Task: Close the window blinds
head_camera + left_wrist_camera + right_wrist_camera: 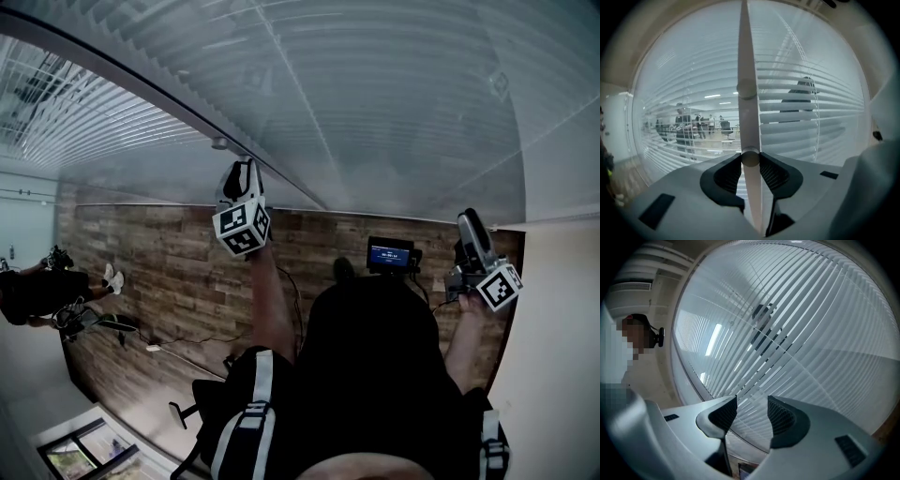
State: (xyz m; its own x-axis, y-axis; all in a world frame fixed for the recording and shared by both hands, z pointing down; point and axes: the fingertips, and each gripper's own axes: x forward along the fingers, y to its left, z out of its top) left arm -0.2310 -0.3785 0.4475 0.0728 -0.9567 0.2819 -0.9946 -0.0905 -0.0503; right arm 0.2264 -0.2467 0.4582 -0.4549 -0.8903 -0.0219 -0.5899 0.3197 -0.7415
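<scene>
white blinds (820, 122) fill the background. left gripper (750, 160) clenches the wand (746, 70) running from 12 to 6 o'clock. right gripper (752, 406) stands open, empty.

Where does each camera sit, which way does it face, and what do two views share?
Head view: on the person's head, facing steeply down; blinds, floor, forearms, left gripper, right gripper.
Left gripper view: on that gripper, facing the blinds; its jaws clamp the rod.
Right gripper view: on that gripper, facing the blinds; jaws apart, empty.
All three share the blinds.
</scene>
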